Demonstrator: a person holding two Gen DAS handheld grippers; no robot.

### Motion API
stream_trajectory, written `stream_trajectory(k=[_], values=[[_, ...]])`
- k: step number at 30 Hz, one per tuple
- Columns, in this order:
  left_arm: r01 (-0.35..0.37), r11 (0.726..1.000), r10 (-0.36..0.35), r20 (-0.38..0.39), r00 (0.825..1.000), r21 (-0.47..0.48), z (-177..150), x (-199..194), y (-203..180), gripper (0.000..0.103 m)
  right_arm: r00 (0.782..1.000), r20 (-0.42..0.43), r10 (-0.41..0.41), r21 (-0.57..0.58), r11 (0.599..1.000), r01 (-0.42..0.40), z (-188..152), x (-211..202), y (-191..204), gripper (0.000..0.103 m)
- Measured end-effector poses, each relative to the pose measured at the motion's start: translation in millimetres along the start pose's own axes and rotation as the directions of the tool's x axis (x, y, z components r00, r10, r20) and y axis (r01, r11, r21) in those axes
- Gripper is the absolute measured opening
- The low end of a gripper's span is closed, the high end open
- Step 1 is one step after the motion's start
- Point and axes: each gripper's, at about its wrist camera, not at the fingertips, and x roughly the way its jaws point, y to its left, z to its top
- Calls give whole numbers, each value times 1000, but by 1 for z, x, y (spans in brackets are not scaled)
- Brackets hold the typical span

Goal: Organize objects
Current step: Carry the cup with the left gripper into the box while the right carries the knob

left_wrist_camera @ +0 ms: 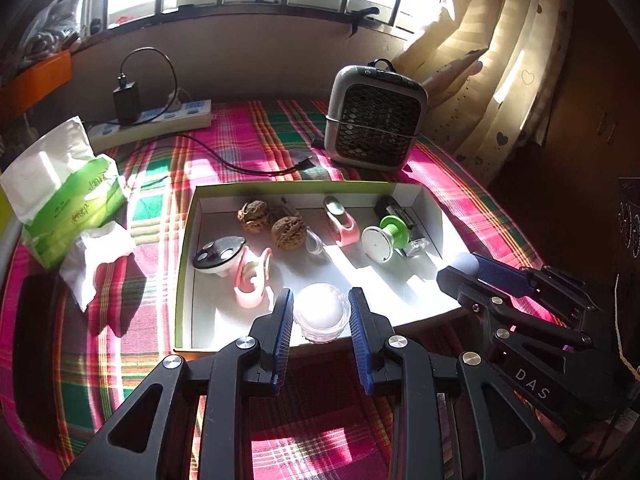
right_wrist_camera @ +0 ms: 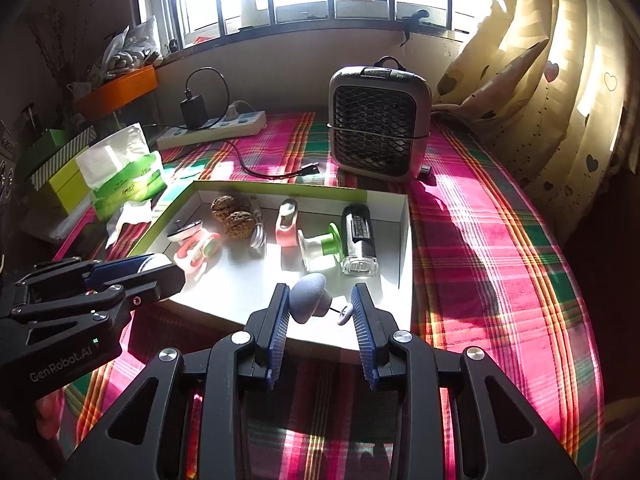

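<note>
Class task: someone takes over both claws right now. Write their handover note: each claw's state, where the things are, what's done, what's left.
Left claw: shut on a white jar, at the near edge of the box.
Right claw: shut on a grey knob, at the same edge.
In the box: two walnuts, pink clips, green spool, cable, silver cylinder.
Done: most items boxed.
Left: likely placing jar and knob.

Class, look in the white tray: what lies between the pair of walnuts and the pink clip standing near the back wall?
A coiled white cable lies between the walnuts and the pink clip in the tray; the right wrist view shows it best.
</note>
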Motion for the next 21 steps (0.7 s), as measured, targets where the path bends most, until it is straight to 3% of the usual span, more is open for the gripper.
stream_trajectory(k=[21], values=[[-10,1000,11,-84,996,7,15,53,5,25,995,-105,1,-8,1000,-2,13,49,-8,33]])
